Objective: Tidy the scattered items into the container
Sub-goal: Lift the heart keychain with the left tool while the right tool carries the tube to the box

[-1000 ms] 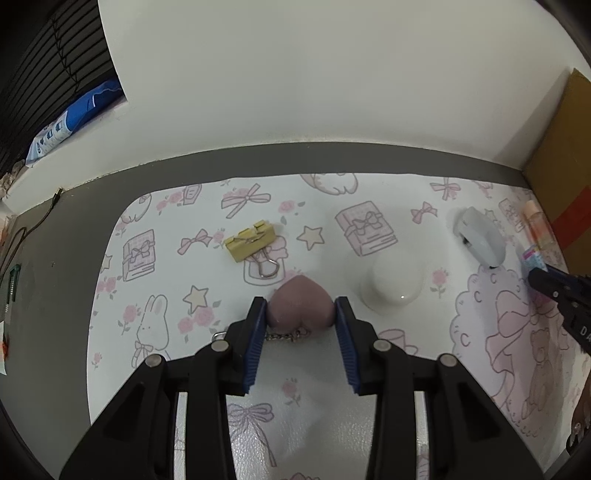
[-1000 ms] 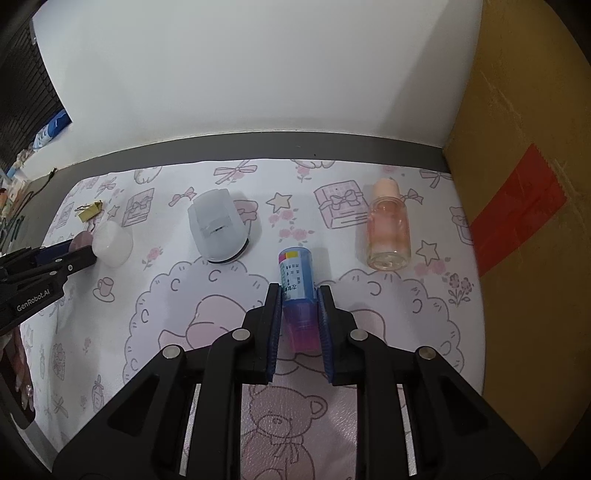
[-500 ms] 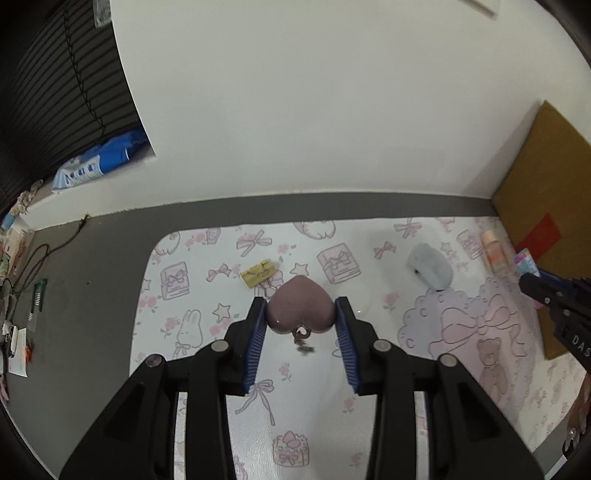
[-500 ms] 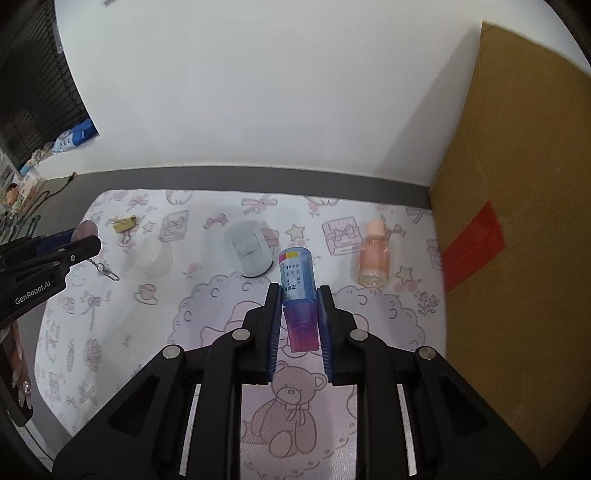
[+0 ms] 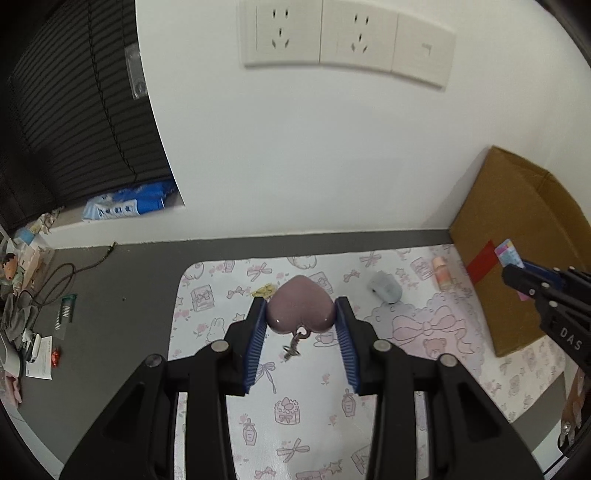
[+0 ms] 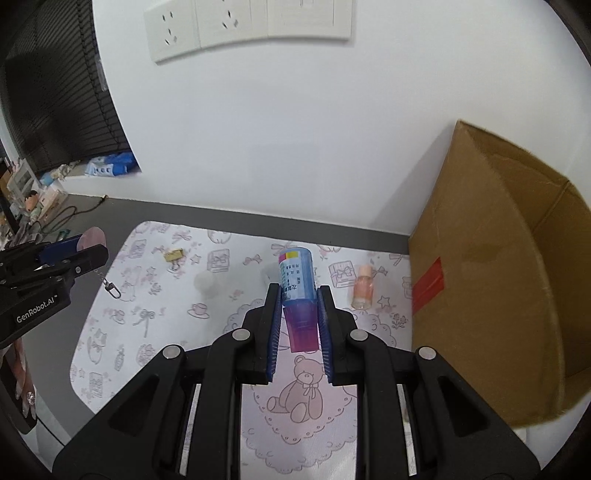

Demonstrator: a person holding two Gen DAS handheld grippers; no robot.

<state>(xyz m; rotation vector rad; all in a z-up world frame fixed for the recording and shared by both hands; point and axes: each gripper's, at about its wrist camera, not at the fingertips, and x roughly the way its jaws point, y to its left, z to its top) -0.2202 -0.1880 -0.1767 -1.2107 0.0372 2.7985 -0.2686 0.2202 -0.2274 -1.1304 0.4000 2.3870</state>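
Observation:
My left gripper (image 5: 300, 314) is shut on a mauve heart-shaped keychain (image 5: 300, 308), held high above the patterned mat (image 5: 317, 413); its chain and clasp (image 5: 293, 345) hang below. My right gripper (image 6: 297, 295) is shut on a blue and purple tube (image 6: 298, 291), also lifted above the mat, left of the open cardboard box (image 6: 491, 280). The box also shows at the right in the left wrist view (image 5: 517, 236). On the mat lie a pink bottle (image 6: 361, 286), a yellow binder clip (image 6: 173, 254), a white round item (image 6: 206, 282) and a grey mouse (image 5: 385, 288).
A white wall with sockets (image 5: 347, 33) rises behind the grey table (image 5: 122, 306). Cables and small clutter (image 5: 33, 325) lie at the far left. A blue packet (image 5: 125, 205) rests on a ledge by the dark blinds (image 5: 74, 110).
Both grippers have risen well above the mat with their items. The heart keychain came off the mat and its chain now hangs free. The tube moved up beside the box.

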